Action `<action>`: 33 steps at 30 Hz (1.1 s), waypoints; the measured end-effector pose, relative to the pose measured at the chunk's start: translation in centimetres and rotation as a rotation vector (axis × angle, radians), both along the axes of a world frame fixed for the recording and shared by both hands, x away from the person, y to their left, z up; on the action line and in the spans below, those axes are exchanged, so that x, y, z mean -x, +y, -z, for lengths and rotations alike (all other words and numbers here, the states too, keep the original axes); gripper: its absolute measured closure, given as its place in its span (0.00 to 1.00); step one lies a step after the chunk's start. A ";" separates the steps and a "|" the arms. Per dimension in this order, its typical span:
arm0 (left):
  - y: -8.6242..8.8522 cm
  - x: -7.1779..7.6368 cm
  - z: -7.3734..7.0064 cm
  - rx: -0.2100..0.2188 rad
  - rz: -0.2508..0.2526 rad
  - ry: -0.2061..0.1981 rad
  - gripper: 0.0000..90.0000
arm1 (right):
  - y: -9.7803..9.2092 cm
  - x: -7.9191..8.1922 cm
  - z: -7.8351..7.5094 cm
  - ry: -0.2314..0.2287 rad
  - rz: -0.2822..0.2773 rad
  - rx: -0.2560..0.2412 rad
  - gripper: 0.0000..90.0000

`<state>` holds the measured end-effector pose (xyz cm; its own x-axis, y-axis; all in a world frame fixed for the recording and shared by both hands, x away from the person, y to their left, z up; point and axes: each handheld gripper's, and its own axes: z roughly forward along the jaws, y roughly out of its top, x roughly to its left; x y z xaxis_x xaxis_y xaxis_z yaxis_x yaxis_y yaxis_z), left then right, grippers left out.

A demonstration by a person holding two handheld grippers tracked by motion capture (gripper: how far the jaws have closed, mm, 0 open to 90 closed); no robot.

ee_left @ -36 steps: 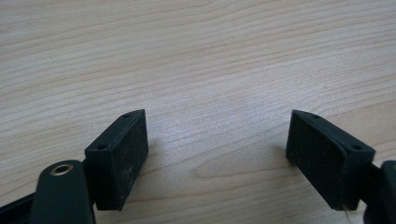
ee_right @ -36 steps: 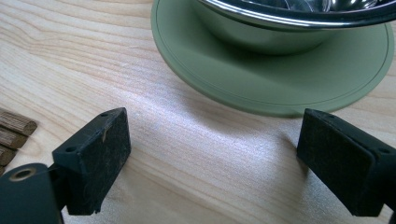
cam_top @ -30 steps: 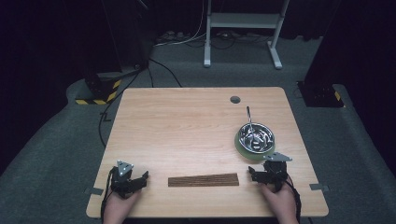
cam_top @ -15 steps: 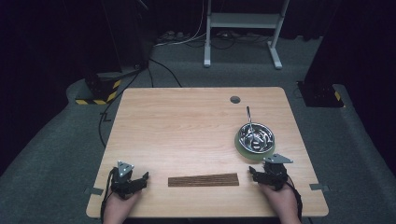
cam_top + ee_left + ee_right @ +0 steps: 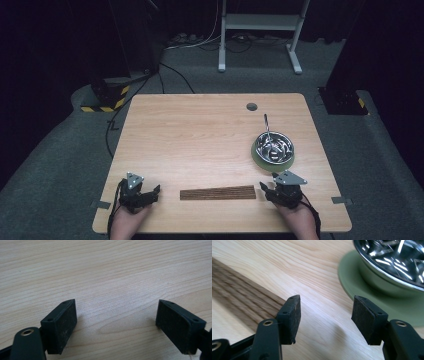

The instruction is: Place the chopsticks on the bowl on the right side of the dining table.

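A dark brown ridged strip (image 5: 218,192) lies flat near the table's front edge, between my two grippers. A shiny metal bowl (image 5: 274,145) holding utensils sits on a green plate (image 5: 272,159) at the right. My left gripper (image 5: 150,192) rests on the table at the front left, open, with bare wood between its pads (image 5: 61,323). My right gripper (image 5: 267,190) rests at the front right, open and empty. In the right gripper view the strip (image 5: 239,300) lies left of its jaws and the green plate (image 5: 372,292) lies ahead at right.
The wooden table (image 5: 200,135) has a round cable hole (image 5: 251,106) near its far edge. Grey carpet surrounds it. A white metal stand (image 5: 260,25) and cables lie on the floor beyond; black boxes sit at both far corners.
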<state>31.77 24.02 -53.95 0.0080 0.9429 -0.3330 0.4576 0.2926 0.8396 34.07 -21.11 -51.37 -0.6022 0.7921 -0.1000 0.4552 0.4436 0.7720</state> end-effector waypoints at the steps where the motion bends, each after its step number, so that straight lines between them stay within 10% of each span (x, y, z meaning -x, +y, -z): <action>1: 0.1 0.1 0.0 -0.012 0.007 0.013 0.19 | 0.2 0.1 -0.1 -0.009 -0.016 -0.005 0.45; 18: 0.1 0.1 0.0 -0.031 0.016 0.019 0.19 | 6.6 -0.7 -1.6 0.154 -0.088 -0.034 0.56; 33: 0.1 0.2 0.0 -0.039 0.021 0.018 0.19 | 12.0 -1.1 -1.4 0.168 -0.141 0.049 0.56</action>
